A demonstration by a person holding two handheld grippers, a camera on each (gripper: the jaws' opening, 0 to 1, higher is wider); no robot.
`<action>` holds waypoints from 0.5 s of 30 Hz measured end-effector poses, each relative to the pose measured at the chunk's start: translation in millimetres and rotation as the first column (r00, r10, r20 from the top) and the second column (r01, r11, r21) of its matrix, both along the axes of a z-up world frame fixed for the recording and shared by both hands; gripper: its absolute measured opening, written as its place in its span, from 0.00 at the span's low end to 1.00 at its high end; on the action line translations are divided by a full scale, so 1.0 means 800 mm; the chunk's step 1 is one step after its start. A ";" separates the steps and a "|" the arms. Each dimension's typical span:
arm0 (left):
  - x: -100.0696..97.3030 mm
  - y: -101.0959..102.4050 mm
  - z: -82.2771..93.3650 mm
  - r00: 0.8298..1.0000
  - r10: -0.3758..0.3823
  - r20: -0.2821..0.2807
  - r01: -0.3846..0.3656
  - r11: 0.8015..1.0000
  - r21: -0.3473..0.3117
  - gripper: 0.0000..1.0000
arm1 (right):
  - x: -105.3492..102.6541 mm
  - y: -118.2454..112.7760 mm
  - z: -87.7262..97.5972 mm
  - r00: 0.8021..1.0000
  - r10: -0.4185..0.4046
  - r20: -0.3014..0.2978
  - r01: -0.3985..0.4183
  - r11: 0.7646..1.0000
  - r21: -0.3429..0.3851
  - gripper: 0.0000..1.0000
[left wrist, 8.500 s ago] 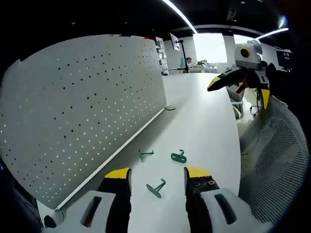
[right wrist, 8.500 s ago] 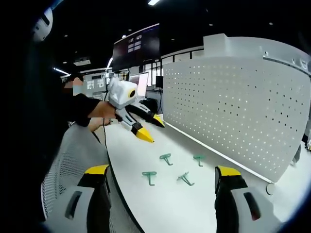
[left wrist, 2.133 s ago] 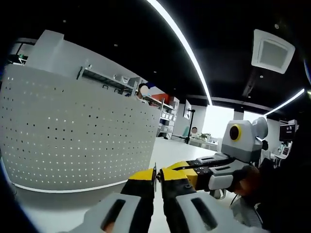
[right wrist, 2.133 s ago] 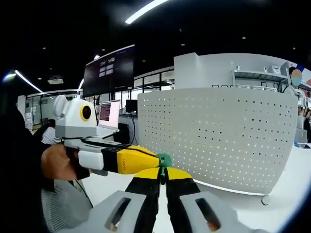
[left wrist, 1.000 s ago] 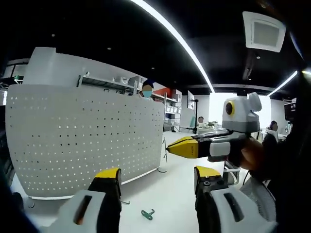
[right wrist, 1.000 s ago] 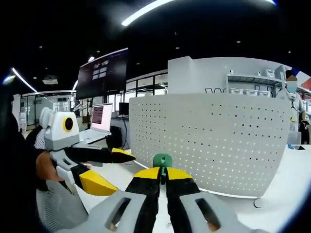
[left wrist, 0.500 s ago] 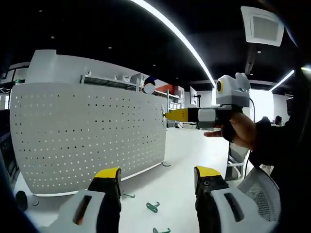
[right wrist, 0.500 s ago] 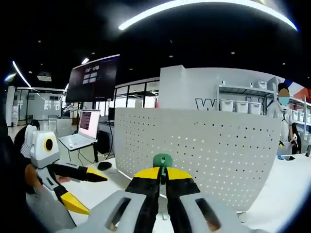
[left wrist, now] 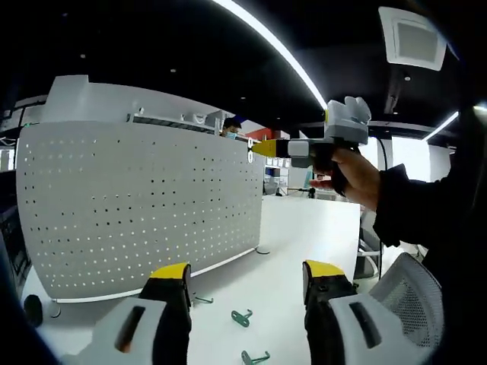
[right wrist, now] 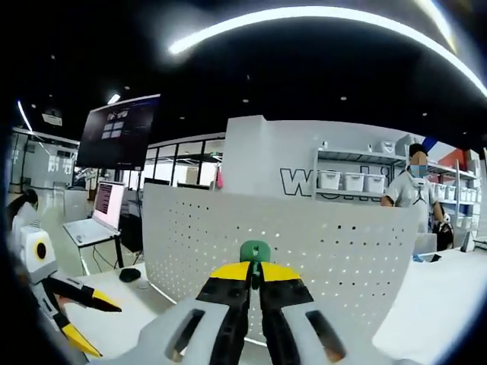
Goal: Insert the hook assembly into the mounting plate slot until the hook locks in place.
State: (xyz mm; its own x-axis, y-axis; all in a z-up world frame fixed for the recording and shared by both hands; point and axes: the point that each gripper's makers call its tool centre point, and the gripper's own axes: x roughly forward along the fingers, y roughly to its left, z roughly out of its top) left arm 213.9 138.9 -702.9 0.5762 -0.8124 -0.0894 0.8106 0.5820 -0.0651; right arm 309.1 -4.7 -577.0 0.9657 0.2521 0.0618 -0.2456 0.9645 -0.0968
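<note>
White pegboard [right wrist: 289, 251] stands along the bench's [left wrist: 304, 236] far edge.
My right gripper [right wrist: 255, 275] pinches a green hook [right wrist: 254, 251] near it — left gripper [left wrist: 245, 280] jaws gape.

Your pegboard panel [left wrist: 137, 205] looks like matt white sheet metal, smooth between its rows of small punched holes. The counter [left wrist: 304, 243] under it is a smooth white top with a faint sheen. The green hook [right wrist: 255, 252] pinched in your right claw [right wrist: 255, 271] looks like moulded plastic, slightly glossy. The tips of your left claw [left wrist: 243, 277] wear matt yellow pads on smooth pale grey plastic bodies.
</note>
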 end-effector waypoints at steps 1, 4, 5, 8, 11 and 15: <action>0.000 0.000 0.000 1.000 0.000 0.000 0.000 1.000 0.001 0.61 | 0.004 -0.002 0.002 1.000 -0.006 0.004 0.006 1.000 -0.001 0.01; 0.000 0.001 -0.003 1.000 0.000 -0.002 0.000 1.000 0.005 0.60 | 0.019 -0.007 0.010 1.000 -0.021 0.014 0.021 1.000 -0.009 0.01; 0.000 0.001 -0.003 1.000 -0.001 -0.003 0.001 1.000 0.005 0.60 | 0.023 -0.008 0.013 1.000 -0.025 0.017 0.025 1.000 -0.011 0.01; 0.000 0.001 -0.004 1.000 -0.001 -0.003 0.001 1.000 0.005 0.60 | 0.038 -0.011 0.023 0.999 -0.040 0.034 0.041 0.999 -0.023 0.01; 0.000 0.001 -0.004 1.000 -0.001 0.001 0.001 1.000 0.007 0.60 | 0.052 -0.013 0.031 0.998 -0.050 0.046 0.051 0.998 -0.023 0.01; 0.001 0.002 -0.006 1.000 0.000 -0.002 0.000 1.000 0.008 0.60 | 0.070 -0.016 0.035 0.997 -0.063 0.051 0.064 0.998 -0.019 0.01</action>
State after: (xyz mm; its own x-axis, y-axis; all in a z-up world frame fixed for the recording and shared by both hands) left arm 214.7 140.9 -707.5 0.5760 -0.8117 -0.0968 0.8104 0.5826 -0.0620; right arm 365.2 -17.5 -548.6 0.9757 0.1917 0.1060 -0.1779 0.9758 -0.1270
